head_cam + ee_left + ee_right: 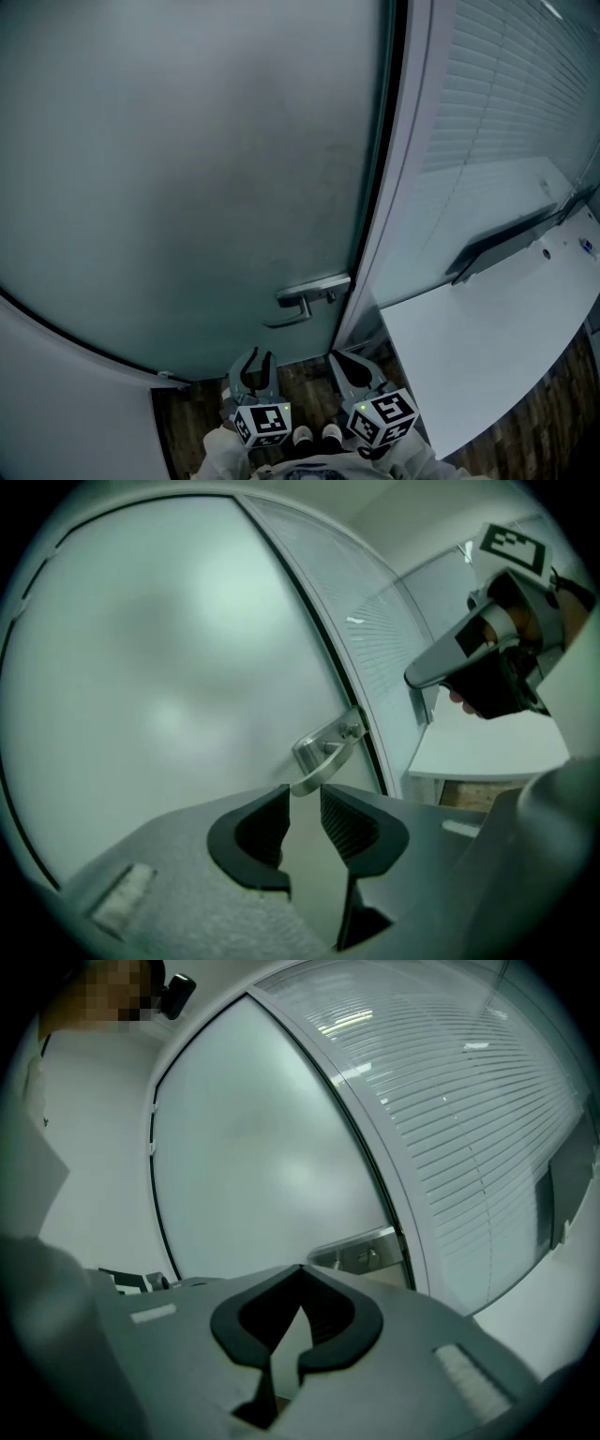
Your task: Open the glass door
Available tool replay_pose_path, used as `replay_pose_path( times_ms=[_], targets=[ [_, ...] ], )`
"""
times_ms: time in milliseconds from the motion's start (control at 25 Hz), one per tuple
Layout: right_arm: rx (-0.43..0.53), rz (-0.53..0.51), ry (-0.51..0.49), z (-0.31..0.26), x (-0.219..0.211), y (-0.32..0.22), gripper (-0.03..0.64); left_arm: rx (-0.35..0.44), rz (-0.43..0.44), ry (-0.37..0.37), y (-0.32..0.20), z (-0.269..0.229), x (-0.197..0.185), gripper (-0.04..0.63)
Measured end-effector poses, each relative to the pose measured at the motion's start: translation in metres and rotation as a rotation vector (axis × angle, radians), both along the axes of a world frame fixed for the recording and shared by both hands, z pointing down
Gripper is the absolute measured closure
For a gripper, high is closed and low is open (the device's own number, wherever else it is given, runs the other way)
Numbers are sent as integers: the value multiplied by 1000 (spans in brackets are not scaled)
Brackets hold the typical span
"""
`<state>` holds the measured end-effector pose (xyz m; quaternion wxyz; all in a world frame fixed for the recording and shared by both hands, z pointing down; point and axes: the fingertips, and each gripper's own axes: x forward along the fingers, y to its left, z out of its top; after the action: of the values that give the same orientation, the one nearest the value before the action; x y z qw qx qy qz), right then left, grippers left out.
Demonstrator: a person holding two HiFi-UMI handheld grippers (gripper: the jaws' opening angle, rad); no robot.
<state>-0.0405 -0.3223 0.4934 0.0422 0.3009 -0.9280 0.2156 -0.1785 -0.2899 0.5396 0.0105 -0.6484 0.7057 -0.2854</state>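
Observation:
The frosted glass door (187, 169) stands closed and fills most of the head view. Its metal lever handle (300, 302) sits at the door's right edge, low in that view. My left gripper (259, 359) hangs below the handle, a little short of it. In the left gripper view this gripper (305, 794) has its jaws apart with nothing between them, and the handle (323, 757) shows just beyond the tips. My right gripper (342, 361) is beside it to the right, below the door frame. Its jaws (302, 1269) meet at the tips, empty, with the handle plate (361, 1252) ahead.
A pale door frame (398, 187) runs along the door's right side, with a glass panel with slatted blinds (497, 103) beyond it. A white desk (487, 347) juts in at the right. Dark wooden floor (309, 375) lies below, a white wall (56, 412) at the left.

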Motion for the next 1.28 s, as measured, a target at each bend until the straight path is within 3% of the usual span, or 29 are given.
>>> replay_pose_path(
  times_ms=[280,520,960,1080,1280],
  targets=[
    [-3,28,10,0,1,-7,612,-97,55,-378,-27,23,-18,424],
    [2,70,17,3,15,-16,612,-121,122,-604,-57,39,-20,394],
    [-5,117,32,1,33,-23,612,-64,178,-794,-87,40,-17,400],
    [-4,120,36,0,35,-23,612,-44,168,-837,-90,40,-14,486],
    [-9,118,43,2,41,-21,612,-20,111,-809,-90,40,-15,486]
  ],
)
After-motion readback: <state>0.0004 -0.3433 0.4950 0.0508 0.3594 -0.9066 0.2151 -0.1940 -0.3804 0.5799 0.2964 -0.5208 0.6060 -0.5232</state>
